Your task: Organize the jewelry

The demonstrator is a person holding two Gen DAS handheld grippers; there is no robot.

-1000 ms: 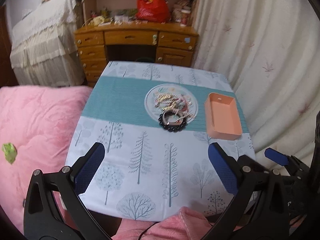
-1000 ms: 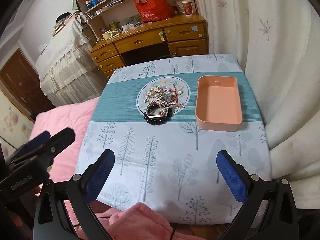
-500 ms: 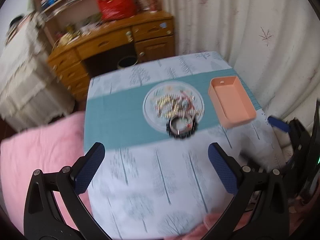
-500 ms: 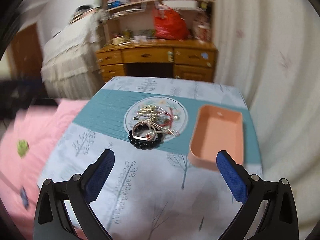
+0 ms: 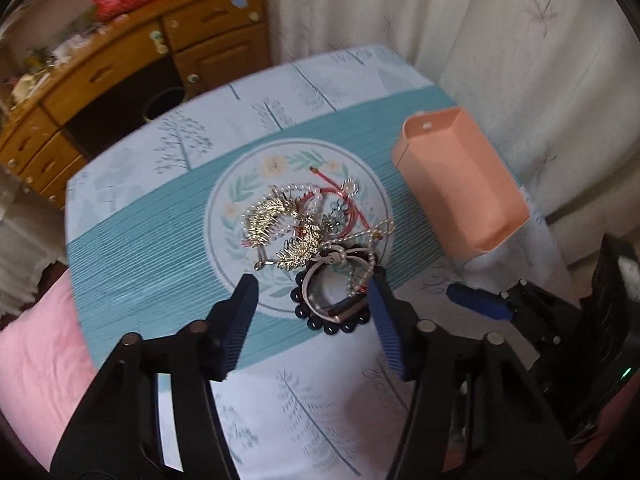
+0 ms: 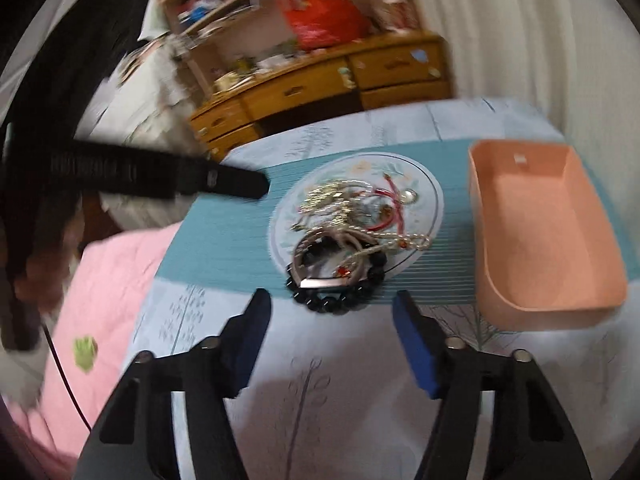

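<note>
- Both grippers have come down and forward toward the jewelry since the earlier frames, so the pile now fills the middle of each view instead of sitting far up the table
- Left gripper point(image 5: 314, 292) hangs over the near edge of the jewelry pile point(image 5: 316, 228); its jaws are closing, halfway in, and the pads do not press on anything, though the black bead bracelet point(image 5: 320, 320) shows in the gap between them
- Right gripper point(image 6: 332, 312) sits just short of the same bracelet point(image 6: 336, 300); its jaws are closing too, with only tablecloth point(image 6: 320, 380) between the pads
- Jewelry lies heaped on the round floral print point(image 5: 256, 176) in the teal band of the cloth, spilling over that circle's near rim
- Bead bracelet lies flat as a ring at the near side of the heap, with a thin band and silver bar point(image 6: 324, 282) across it; the bar's long axis runs left to right in the right wrist view
- Gold leaf-shaped pieces point(image 5: 272, 216), a pearl strand and red cord point(image 5: 332, 192) tangle behind it
- Peach tray point(image 6: 548, 240) stands to the right of the pile, apart from it, its long axis running away from the cameras, open side up
- Wooden desk point(image 5: 132, 64) and pale curtain point(image 5: 500, 40) stand beyond the table, and a pink quilt point(image 6: 108, 300) lies to its left
</note>
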